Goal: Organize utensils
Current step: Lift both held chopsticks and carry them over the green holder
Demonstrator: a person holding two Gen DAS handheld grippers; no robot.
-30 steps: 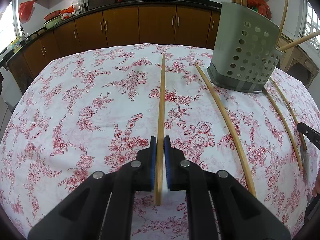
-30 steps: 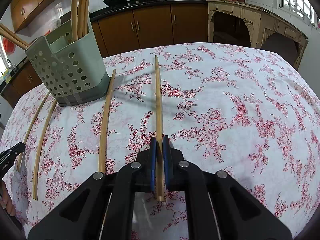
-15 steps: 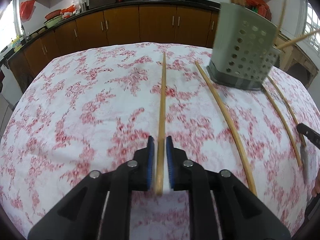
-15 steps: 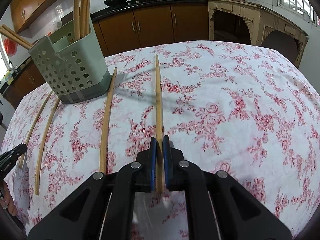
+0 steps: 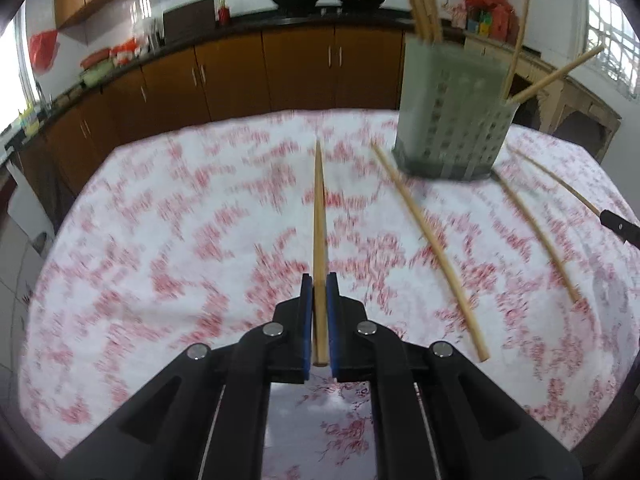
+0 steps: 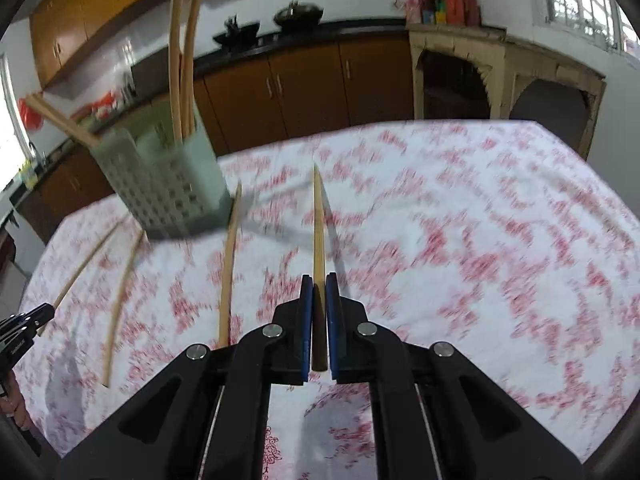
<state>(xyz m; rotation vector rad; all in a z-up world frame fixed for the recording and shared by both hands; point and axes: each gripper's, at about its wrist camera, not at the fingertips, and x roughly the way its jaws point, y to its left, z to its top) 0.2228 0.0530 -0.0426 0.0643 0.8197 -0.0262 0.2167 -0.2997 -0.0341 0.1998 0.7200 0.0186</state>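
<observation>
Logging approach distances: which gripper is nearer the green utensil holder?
Right, probably. The green utensil holder sits ahead-left of the right gripper, large and low in view; from the left gripper it sits farther off, ahead-right.

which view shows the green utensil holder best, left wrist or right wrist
The left wrist view: the green utensil holder stands nearly square-on, base and rim both visible, chopsticks rising from it, though it is motion-blurred. In the right wrist view the holder appears tilted by the lens near the left edge, equally blurred.
</observation>
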